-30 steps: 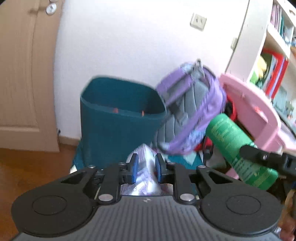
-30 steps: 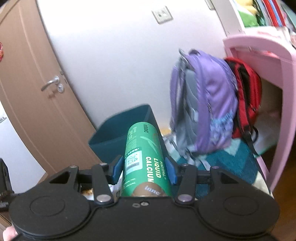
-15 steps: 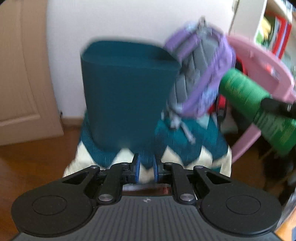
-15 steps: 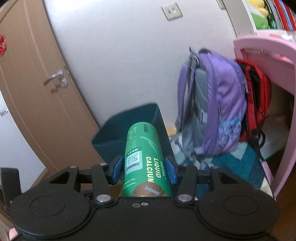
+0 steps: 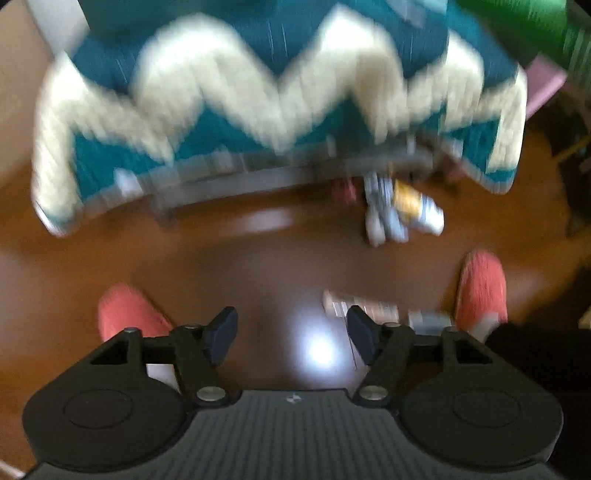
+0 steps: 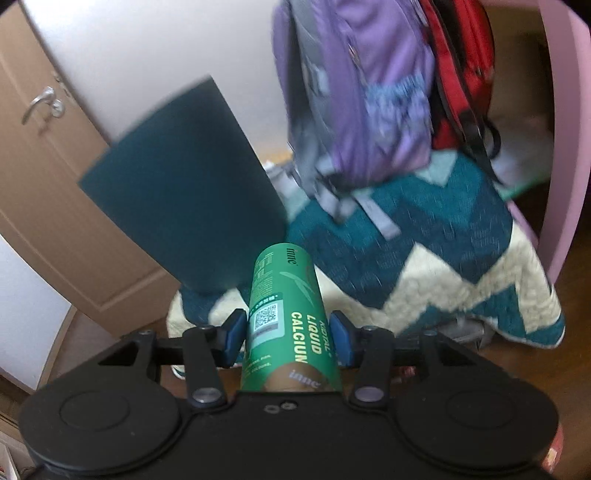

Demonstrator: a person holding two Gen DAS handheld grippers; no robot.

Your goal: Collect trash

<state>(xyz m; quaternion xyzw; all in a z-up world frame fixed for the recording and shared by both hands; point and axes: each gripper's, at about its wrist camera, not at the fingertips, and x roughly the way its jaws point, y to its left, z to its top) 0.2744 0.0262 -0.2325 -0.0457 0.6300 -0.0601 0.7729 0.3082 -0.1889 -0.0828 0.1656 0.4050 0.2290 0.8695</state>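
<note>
My right gripper (image 6: 288, 338) is shut on a green cardboard tube (image 6: 286, 314) printed "LIQUID CALCIUM", which points toward the dark teal bin (image 6: 184, 192) standing on the rug. The tube's far end (image 5: 532, 29) shows at the top right of the left wrist view. My left gripper (image 5: 291, 334) points almost straight down at the brown floor, its jaws opening with nothing between them. Just beyond its right finger lies a flat striped wrapper (image 5: 360, 308). A crumpled white, grey and yellow wrapper (image 5: 400, 208) lies farther off, by the rug's edge. The left view is blurred.
A teal and cream zigzag rug (image 6: 443, 258) covers the floor under the bin. A purple backpack (image 6: 354, 92) and a red one (image 6: 458, 74) lean beside a pink chair (image 6: 561, 129). A person's feet in coral slippers (image 5: 480, 286) flank the left gripper. A wooden door (image 6: 44, 147) stands at left.
The left gripper dropped and tipped from facing the bin to facing the floor, and its jaws went from shut to apart. The right gripper sank with the tube, so the bin's opening is hidden now.
</note>
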